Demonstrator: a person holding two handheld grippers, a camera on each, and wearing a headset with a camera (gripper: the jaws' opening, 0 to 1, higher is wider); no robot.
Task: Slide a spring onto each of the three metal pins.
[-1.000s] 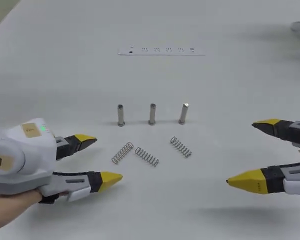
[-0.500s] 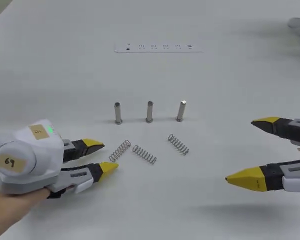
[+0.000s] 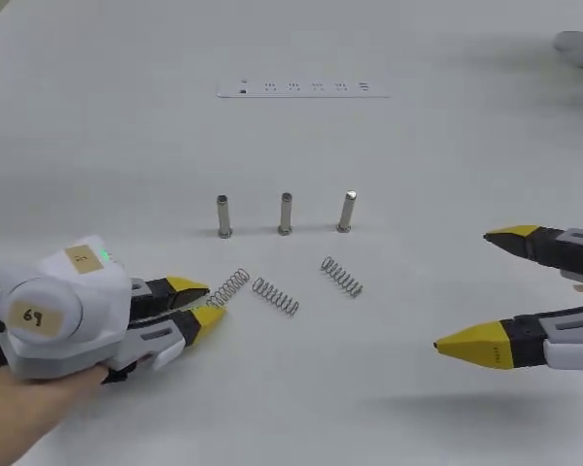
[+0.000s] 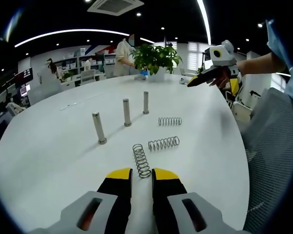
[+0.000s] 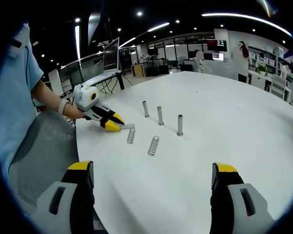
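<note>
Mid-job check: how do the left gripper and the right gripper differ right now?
The left gripper has its jaws nearly closed, with a slim gap between them; the right gripper has its jaws spread wide. The left gripper's tips sit at the near end of the leftmost spring; the right gripper is off to the side, apart from every spring. Both have yellow tips and point in toward the springs.

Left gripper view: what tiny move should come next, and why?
Probably ease the left gripper forward and close it. The end of the nearest spring lies right at the narrow gap between its jaws, not pinched yet, and all three pins stand bare.
</note>
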